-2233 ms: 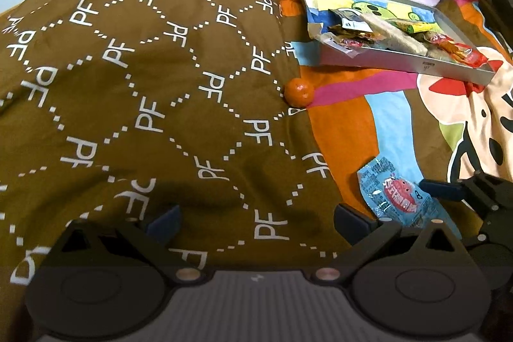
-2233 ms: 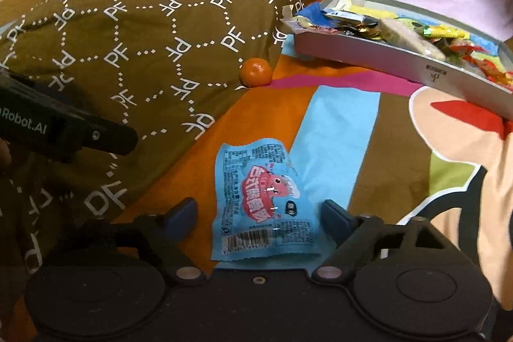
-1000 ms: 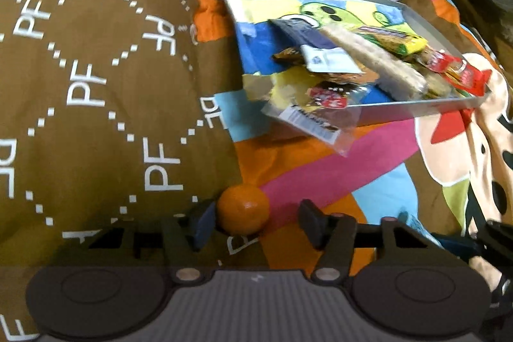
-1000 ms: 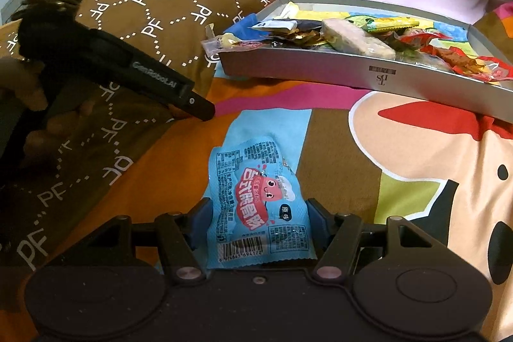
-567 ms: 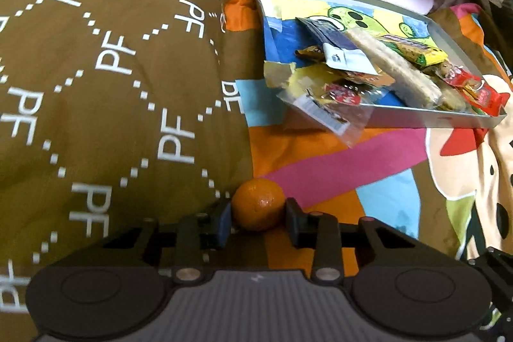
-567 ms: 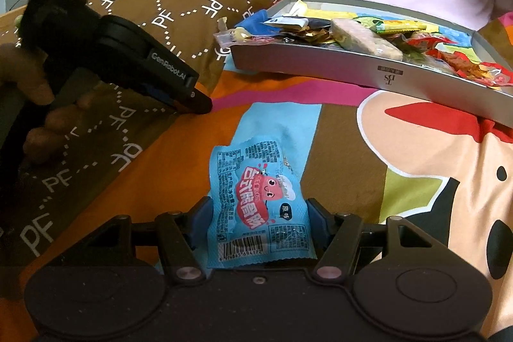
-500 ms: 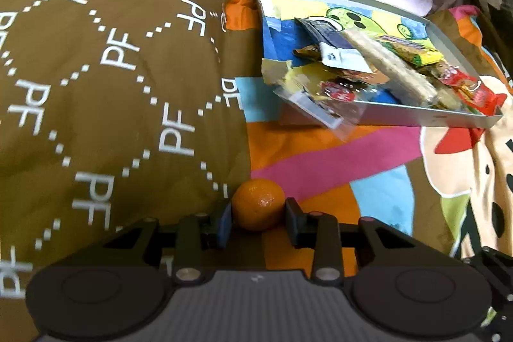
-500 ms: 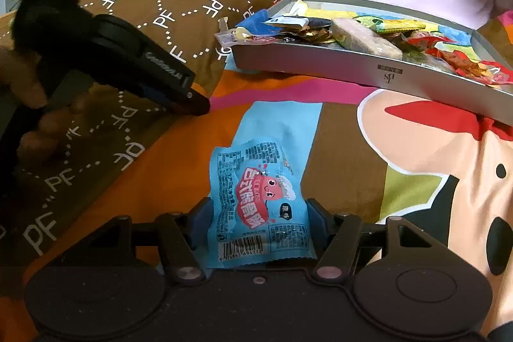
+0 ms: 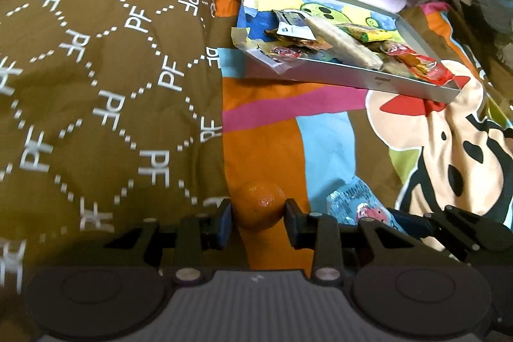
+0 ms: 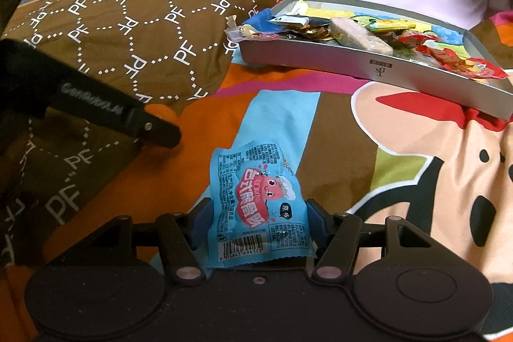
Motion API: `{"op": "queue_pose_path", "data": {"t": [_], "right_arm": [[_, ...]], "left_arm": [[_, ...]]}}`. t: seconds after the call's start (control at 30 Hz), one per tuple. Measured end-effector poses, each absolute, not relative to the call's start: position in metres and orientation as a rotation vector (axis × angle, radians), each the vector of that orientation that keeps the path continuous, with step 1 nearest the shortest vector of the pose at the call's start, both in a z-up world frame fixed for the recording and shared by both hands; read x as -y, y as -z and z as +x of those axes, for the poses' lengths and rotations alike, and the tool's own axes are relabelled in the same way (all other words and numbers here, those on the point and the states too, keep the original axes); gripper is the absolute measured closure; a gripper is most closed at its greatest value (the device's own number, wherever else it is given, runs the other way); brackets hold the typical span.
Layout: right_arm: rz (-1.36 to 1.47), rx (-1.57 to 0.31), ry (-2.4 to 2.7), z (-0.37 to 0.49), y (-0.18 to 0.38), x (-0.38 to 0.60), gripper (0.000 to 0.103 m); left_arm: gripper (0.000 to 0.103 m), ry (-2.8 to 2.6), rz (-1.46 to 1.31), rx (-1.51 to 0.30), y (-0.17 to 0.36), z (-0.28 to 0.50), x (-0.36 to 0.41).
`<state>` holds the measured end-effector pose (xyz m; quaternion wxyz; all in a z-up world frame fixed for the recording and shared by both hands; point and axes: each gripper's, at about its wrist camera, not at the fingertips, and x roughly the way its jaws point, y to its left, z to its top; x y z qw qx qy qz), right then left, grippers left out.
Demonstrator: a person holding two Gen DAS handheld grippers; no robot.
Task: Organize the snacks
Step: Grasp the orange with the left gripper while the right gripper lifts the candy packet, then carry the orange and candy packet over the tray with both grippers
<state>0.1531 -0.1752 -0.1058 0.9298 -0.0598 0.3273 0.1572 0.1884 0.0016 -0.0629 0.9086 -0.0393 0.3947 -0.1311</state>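
Brown quilted cushion (image 9: 96, 92), white lettering, fills my far left; it props the bedding up and is no part of the sorting. Next entry rightward: one small orange fruit (image 9: 259, 207), clenched in my left gripper (image 9: 256, 215), both pads pressed to its sides, held over the orange stripe of the patterned bedspread (image 9: 327, 149) beside the cushion's edge. I judge the squeeze is kept so the round thing cannot roll off the soft cloth on its way to the tray. Next: blue snack packet (image 10: 256, 204), flat and printed side up, lying between the fingers of my right gripper (image 10: 258, 218). The jaws flank its edges closely, but whether the pads truly press the film I cannot tell. It appears lined up lengthwise to be pinched across its narrow width. Last, upper right: grey tray (image 10: 378, 68), shallow-walled, resting on the bedspread well apart from both grippers and already holding mixed wrapped bars and sweets, one wrapper hanging over its left corner. It reads as the collecting place for both items.
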Motion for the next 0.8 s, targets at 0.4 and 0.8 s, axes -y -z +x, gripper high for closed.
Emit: {"op": "queue_pose_path", "data": {"t": [0.4, 0.8], "right_arm": [[-0.232, -0.592, -0.288, 0.116, 0.087, 0.174, 0.04], [-0.231, -0.542, -0.25, 0.11, 0.075, 0.181, 0.04]], "left_arm": [[0.066, 0.295, -0.069, -0.741, 0.059, 0.151, 0.012], [0.065, 0.292, -0.098, -0.691, 0.046, 0.148, 0.009]]}}
